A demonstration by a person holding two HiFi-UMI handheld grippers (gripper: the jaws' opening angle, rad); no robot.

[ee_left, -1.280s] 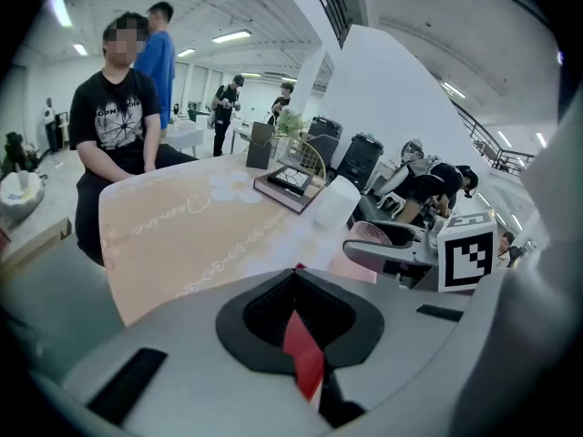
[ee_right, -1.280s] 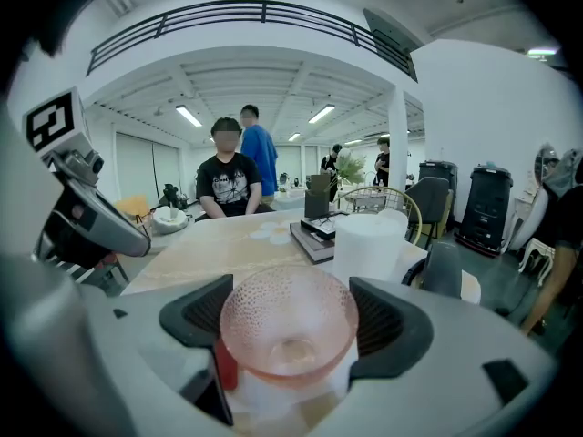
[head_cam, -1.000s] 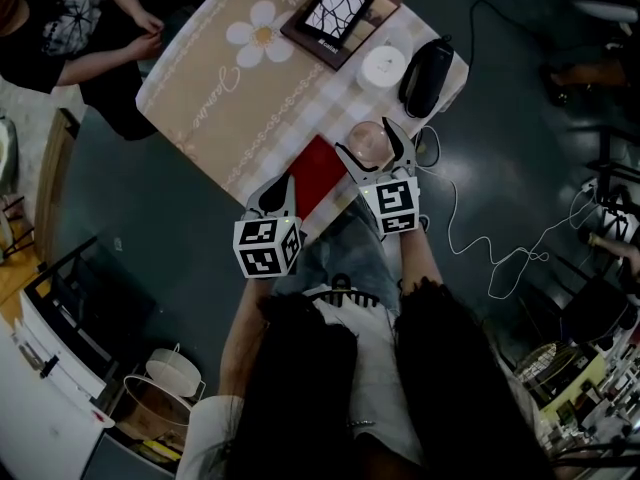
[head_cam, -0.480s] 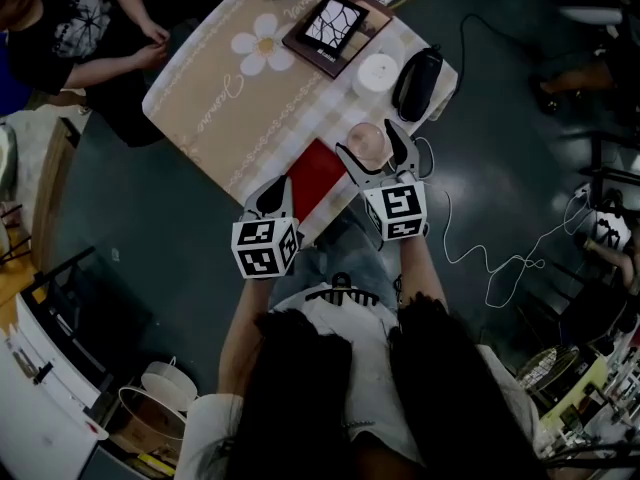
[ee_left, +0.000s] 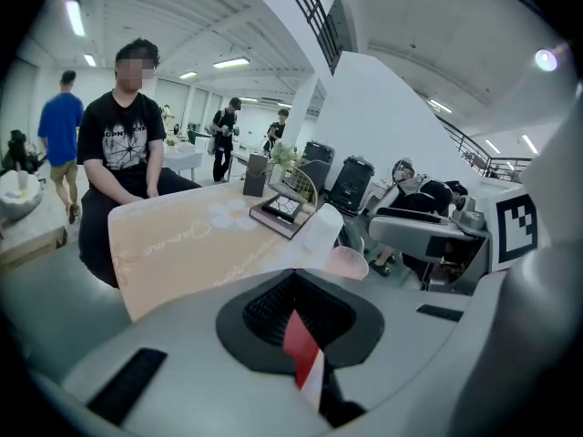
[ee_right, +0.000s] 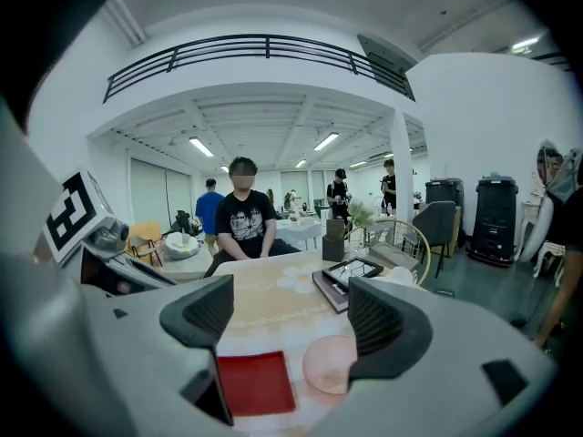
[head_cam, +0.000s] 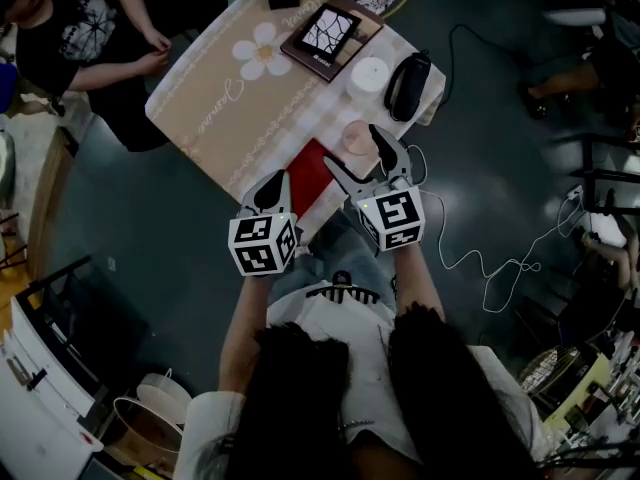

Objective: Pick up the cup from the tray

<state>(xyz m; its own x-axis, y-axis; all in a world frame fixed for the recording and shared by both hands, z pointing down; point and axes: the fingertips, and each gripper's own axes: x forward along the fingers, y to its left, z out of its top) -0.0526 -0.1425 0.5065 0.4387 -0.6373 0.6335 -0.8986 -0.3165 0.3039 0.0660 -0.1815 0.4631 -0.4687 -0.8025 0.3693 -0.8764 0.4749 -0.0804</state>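
Observation:
A pink translucent cup (head_cam: 357,138) stands on the beige tablecloth just right of a flat red tray (head_cam: 310,171), near the table's front corner. The right gripper view shows the cup (ee_right: 328,364) beside the tray (ee_right: 255,382), not on it. My right gripper (head_cam: 352,148) hovers above the cup, open, with nothing between its black pads (ee_right: 202,312). My left gripper (head_cam: 274,182) hangs over the table's front edge left of the tray, shut and empty. In its own view a sliver of red tray (ee_left: 302,349) shows past the closed jaws, with the cup (ee_left: 347,262) beyond.
Behind the cup sit a white round object (head_cam: 367,75), a black pouch (head_cam: 405,85) and a framed dark book (head_cam: 322,38). A person in a black shirt (head_cam: 90,28) sits at the table's far side. A white cable (head_cam: 480,268) trails over the floor to the right.
Both grippers have risen, the right one more, and it now hangs higher above the cup. Its jaws stayed open. The cup and tray have not moved on the table.

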